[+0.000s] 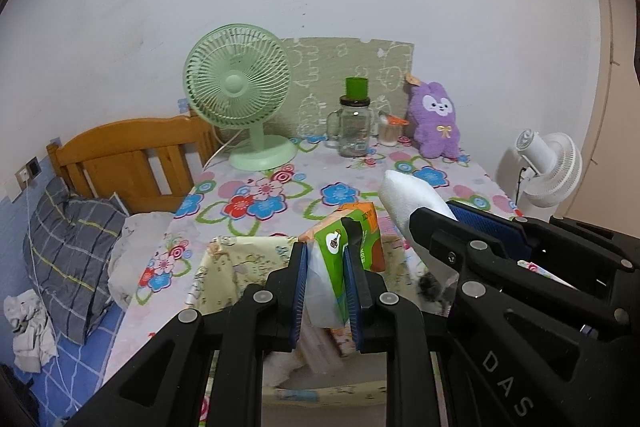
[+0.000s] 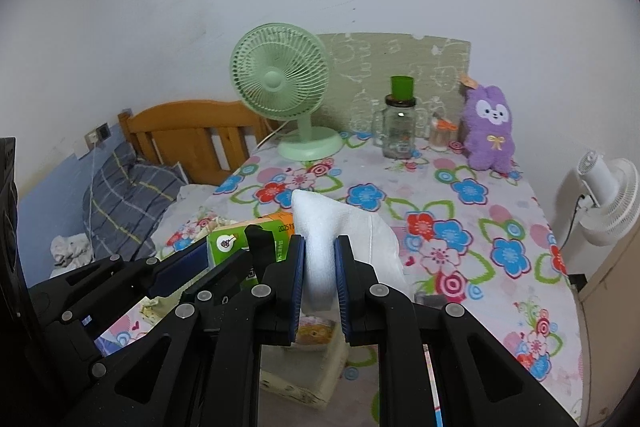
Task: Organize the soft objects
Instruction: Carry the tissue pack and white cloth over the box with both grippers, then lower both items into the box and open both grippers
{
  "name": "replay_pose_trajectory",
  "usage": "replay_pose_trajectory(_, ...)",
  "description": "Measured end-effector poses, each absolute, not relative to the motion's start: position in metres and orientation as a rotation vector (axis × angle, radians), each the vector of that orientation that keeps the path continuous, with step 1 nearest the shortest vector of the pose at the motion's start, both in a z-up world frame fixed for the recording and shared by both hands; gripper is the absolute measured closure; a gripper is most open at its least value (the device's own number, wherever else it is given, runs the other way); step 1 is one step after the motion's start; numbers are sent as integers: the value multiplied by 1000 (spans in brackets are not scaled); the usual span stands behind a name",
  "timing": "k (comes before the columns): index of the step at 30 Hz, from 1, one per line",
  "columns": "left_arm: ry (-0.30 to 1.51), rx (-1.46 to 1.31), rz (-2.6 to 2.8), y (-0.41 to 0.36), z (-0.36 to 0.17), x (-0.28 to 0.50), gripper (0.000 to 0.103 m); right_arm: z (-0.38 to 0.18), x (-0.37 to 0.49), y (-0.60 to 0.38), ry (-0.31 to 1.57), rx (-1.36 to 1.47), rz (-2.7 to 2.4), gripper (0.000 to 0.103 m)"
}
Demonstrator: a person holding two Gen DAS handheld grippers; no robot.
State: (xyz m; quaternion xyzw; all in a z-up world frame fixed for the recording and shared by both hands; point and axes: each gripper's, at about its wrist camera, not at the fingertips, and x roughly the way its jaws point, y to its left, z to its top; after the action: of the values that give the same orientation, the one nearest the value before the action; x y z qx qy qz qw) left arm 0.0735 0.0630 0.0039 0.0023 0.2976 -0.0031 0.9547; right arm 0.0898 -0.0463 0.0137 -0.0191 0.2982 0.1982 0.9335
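My left gripper [image 1: 325,255] is shut on a green and orange tissue pack [image 1: 352,239] and holds it above a cream fabric storage box [image 1: 240,259] on the flowered table. My right gripper [image 2: 320,251] is shut on a white foam pad [image 2: 340,227], also held above the box [image 2: 320,379]. The right gripper [image 1: 480,223] shows in the left wrist view to the right of the left one, with the foam pad [image 1: 408,195] in it. The left gripper [image 2: 224,251] and tissue pack [image 2: 240,239] show at the left of the right wrist view. A purple plush rabbit [image 1: 434,119] [image 2: 490,129] sits at the table's far right.
A green desk fan [image 1: 240,91] [image 2: 284,87], a glass jar with a green cup on it [image 1: 354,123] [image 2: 400,123] and a small container [image 1: 390,131] stand at the back. A white fan [image 1: 548,163] [image 2: 608,195] is to the right. A bed with a plaid pillow [image 1: 68,247] lies left.
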Motion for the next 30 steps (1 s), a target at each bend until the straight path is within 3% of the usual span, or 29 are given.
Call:
replay_pose_trajectory(25,740,-33,63,115,-42,90,85,-32,113,12,743,-72,517,85)
replay_pose_trajectory(30,779,-40,65,118,-53,94,67,-45,118,18,783,-71,528,85)
